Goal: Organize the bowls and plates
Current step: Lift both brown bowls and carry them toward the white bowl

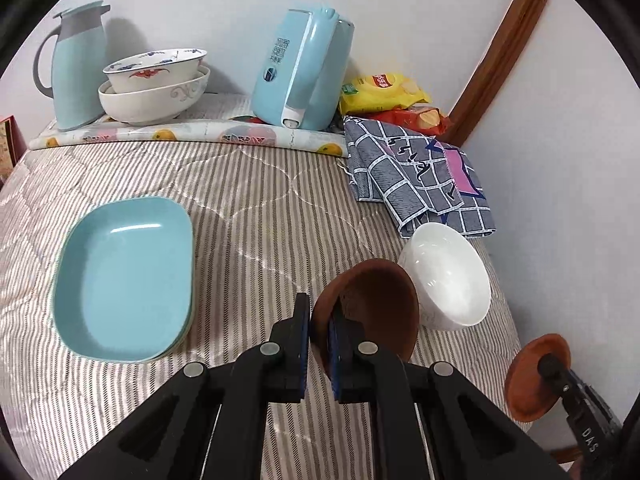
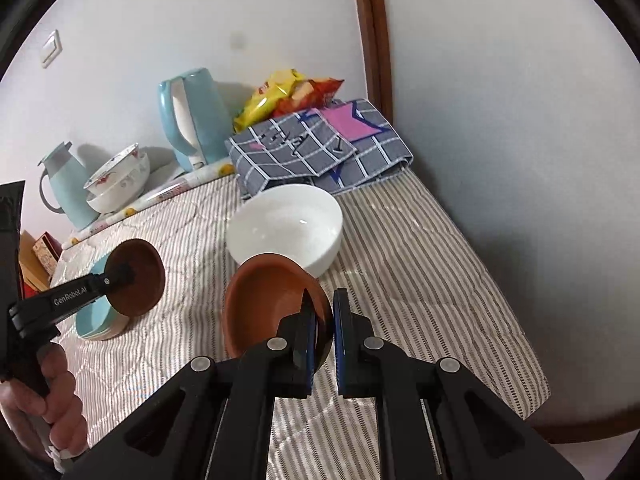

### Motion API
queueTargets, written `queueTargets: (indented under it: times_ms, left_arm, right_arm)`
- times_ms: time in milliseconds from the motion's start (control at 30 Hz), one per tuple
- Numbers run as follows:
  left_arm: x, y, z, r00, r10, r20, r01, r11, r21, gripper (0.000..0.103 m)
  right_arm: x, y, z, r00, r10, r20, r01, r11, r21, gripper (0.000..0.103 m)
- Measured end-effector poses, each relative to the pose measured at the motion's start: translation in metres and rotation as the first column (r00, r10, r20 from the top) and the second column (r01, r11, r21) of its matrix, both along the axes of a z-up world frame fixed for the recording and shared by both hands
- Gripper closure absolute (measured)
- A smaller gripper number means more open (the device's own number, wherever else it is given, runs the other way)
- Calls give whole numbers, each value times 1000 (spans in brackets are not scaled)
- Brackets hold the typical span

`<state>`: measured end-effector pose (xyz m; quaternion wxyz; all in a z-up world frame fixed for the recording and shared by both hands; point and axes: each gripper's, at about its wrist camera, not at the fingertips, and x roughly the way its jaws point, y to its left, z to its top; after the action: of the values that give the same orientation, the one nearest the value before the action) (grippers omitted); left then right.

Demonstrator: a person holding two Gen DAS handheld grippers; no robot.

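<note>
Left gripper [image 1: 319, 336] pinches one brown bowl [image 1: 372, 304] by its rim; right gripper [image 2: 325, 332] clamps another brown bowl [image 2: 272, 300]. Likely light, stiff, perhaps breakable: rim grips suit.

We record plain white walls [image 2: 280, 8] meeting at a corner, with a brown wooden frame [image 2: 374, 32] running up it. We note a white light switch [image 2: 51, 49] on the left wall. We list a surface under a grey-and-white striped quilted cover [image 1: 248, 200], with soft even light and faint shadows.
</note>
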<state>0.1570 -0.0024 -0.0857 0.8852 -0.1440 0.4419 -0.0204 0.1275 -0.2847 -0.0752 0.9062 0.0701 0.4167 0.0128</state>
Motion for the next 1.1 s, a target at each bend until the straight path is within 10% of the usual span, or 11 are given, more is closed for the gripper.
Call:
queueTargets:
  times_ms: [1100]
  left_arm:
    - [13, 11, 27, 999, -7, 48, 4, 998, 57, 94]
  right_arm:
    - [36, 9, 20, 999, -19, 28, 20, 1000, -9, 95]
